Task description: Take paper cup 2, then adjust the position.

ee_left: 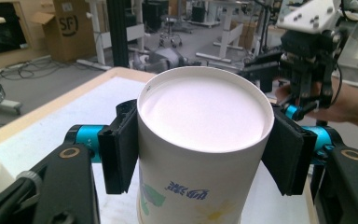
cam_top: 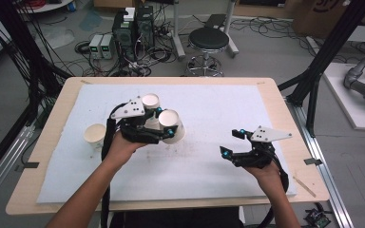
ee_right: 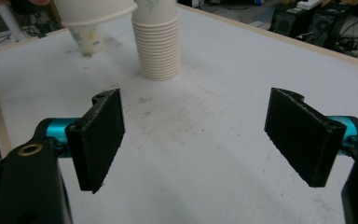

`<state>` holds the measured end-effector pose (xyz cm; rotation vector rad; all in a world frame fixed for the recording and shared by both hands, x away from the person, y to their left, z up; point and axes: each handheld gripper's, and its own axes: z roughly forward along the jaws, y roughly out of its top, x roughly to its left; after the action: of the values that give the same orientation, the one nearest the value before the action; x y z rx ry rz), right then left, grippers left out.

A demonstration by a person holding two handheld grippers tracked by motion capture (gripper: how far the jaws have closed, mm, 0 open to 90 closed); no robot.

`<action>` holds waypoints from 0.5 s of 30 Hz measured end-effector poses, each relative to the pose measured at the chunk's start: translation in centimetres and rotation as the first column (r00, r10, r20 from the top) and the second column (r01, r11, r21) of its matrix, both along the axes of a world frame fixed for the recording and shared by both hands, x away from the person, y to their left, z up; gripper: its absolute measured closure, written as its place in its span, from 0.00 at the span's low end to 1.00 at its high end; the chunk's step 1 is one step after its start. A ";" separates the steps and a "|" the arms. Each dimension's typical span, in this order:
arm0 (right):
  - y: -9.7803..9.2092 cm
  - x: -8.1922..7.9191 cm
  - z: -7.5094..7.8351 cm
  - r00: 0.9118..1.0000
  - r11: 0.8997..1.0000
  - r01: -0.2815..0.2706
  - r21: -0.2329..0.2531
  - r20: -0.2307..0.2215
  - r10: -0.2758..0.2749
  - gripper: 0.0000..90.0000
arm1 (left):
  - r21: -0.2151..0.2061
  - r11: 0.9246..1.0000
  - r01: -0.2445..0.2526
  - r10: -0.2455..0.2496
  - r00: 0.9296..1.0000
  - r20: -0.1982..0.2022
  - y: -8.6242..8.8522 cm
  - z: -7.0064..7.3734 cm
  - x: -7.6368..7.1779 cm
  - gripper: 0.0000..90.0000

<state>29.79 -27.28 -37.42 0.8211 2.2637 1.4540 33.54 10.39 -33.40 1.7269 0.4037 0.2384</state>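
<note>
My left gripper (cam_top: 165, 122) (ee_left: 205, 149) is shut on a white paper cup (cam_top: 172, 126) (ee_left: 204, 140), one pad on each side, held just above the mat. Its printed text reads upside down, so the cup looks inverted. Right behind it stands a stack of upturned paper cups (cam_top: 150, 101) (ee_right: 156, 46). A single cup (cam_top: 95, 135) (ee_right: 86, 38) stands upright on the mat to the left. My right gripper (cam_top: 232, 142) (ee_right: 196, 135) is open over the mat's right side with nothing between its jaws. It also shows across from the held cup (ee_right: 93, 9) as the right gripper (ee_left: 303, 60).
A white mat (cam_top: 209, 109) covers the wooden table (cam_top: 275, 95), with some smudges at its middle. Beyond the far edge are a black stool (cam_top: 209, 40), computer boxes (cam_top: 133, 28) and cables on the floor. Black frame posts (cam_top: 323, 52) rise at the right.
</note>
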 end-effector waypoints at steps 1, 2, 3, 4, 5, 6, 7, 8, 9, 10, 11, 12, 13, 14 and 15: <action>0.1 0.0 0.1 1.000 1.000 -0.006 0.003 -0.011 0.006 0.23 | 0.001 1.000 -0.001 0.001 1.000 -0.004 -0.1 -0.2 0.0 0.39; 0.2 0.1 0.1 1.000 1.000 -0.010 0.000 -0.011 0.010 0.23 | 0.000 1.000 -0.002 0.002 1.000 -0.009 -0.3 -0.5 0.0 0.39; 0.4 0.2 0.2 1.000 1.000 -0.019 -0.002 -0.013 0.019 0.23 | 0.007 1.000 0.000 0.000 1.000 -0.012 -0.4 -0.7 -0.1 0.39; 0.6 0.3 0.3 1.000 1.000 -0.023 -0.002 -0.016 0.023 0.23 | 0.012 1.000 -0.001 0.002 1.000 -0.011 -0.4 -0.9 -0.1 0.39; 0.7 0.4 0.4 0.999 0.999 -0.032 -0.004 -0.017 0.032 0.23 | 0.011 1.000 -0.003 0.003 1.000 -0.014 -0.5 -1.0 -0.1 0.39; 0.9 0.5 0.5 0.999 0.999 -0.039 -0.005 -0.014 0.039 0.23 | 0.012 1.000 -0.004 0.004 1.000 -0.017 -0.7 -1.2 -0.2 0.39; 1.1 0.6 0.7 0.999 0.999 -0.047 -0.004 -0.012 0.047 0.23 | 0.014 1.000 -0.004 0.004 1.000 -0.017 -0.7 -1.3 -0.2 0.39; 1.2 0.6 0.8 0.999 0.999 -0.050 -0.008 -0.005 0.050 0.23 | 0.016 1.000 -0.003 0.004 1.000 -0.016 -0.8 -1.4 -0.2 0.39; 1.4 0.6 0.9 0.998 0.998 -0.061 -0.004 -0.011 0.061 0.23 | 0.017 1.000 -0.002 0.002 1.000 -0.018 -0.8 -1.4 -0.2 0.39; 1.6 0.7 1.0 0.997 0.998 -0.069 0.000 -0.017 0.069 0.23 | 0.016 1.000 -0.001 0.001 1.000 -0.022 -0.8 -1.5 -0.1 0.39; 1.7 0.8 1.1 0.997 0.997 -0.075 0.001 -0.017 0.075 0.23 | 0.018 1.000 0.001 0.000 1.000 -0.022 -0.9 -1.5 -0.1 0.39; 1.9 0.8 1.2 0.996 0.996 -0.084 0.004 -0.019 0.084 0.23 | 0.016 1.000 -0.002 0.002 1.000 -0.024 -0.9 -1.5 0.0 0.39; 2.0 0.9 1.2 0.996 0.996 -0.091 0.008 -0.024 0.091 0.23 | 0.016 1.000 0.001 0.000 1.000 -0.027 -0.8 -1.5 0.0 0.39; 2.1 1.0 1.2 0.994 0.995 -0.103 0.010 -0.030 0.103 0.23 | 0.014 1.000 0.004 -0.004 1.000 -0.029 -0.8 -1.6 0.0 0.39; 2.3 1.1 1.2 0.993 0.994 -0.112 0.010 -0.032 0.112 0.23 | 0.011 1.000 0.008 -0.008 0.999 -0.034 -0.9 -1.6 0.1 0.39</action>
<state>30.85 -24.99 -36.19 0.7353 2.3642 1.5093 33.59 9.54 -35.05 1.7446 0.4209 0.2062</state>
